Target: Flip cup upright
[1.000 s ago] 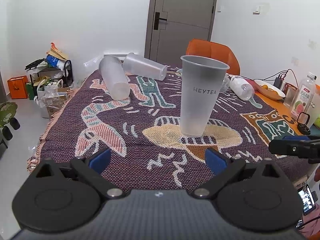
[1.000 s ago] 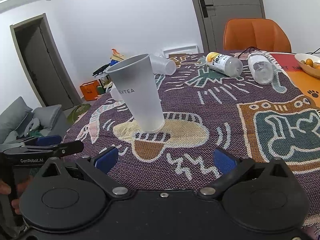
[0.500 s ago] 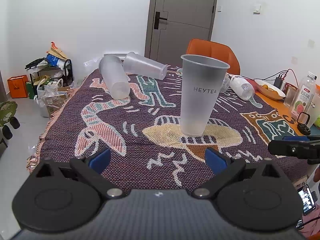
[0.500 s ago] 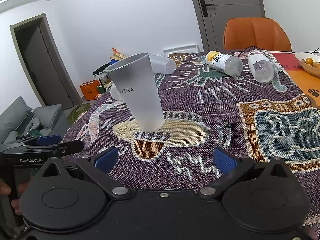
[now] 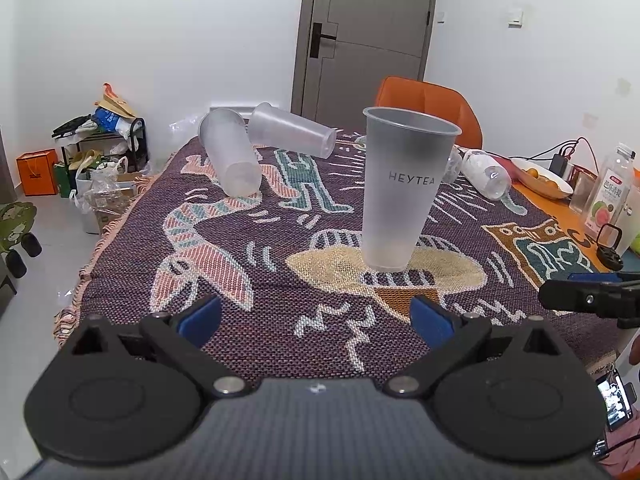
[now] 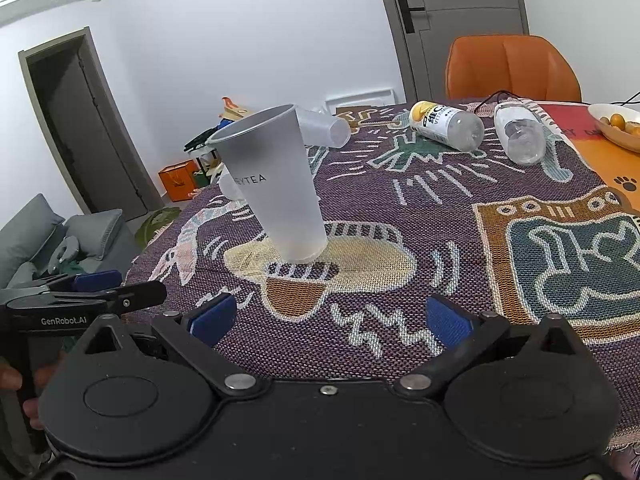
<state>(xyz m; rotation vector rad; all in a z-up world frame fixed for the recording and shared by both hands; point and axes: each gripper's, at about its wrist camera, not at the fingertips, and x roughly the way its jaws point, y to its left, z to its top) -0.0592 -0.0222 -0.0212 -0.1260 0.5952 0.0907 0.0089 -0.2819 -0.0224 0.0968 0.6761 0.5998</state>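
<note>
A frosted HEYTEA cup (image 5: 400,188) stands upright, mouth up, on the patterned tablecloth (image 5: 280,264); it also shows in the right wrist view (image 6: 280,188). Two more frosted cups lie on their sides at the far left: one (image 5: 230,152) pointing toward me, one (image 5: 292,130) behind it. My left gripper (image 5: 316,316) is open and empty, short of the upright cup. My right gripper (image 6: 328,316) is open and empty, also short of it.
Two plastic bottles (image 6: 448,124) (image 6: 520,134) lie at the far side. A bowl of fruit (image 6: 616,126) and a drink bottle (image 5: 608,192) stand at the right. An orange chair (image 6: 512,68) is behind the table.
</note>
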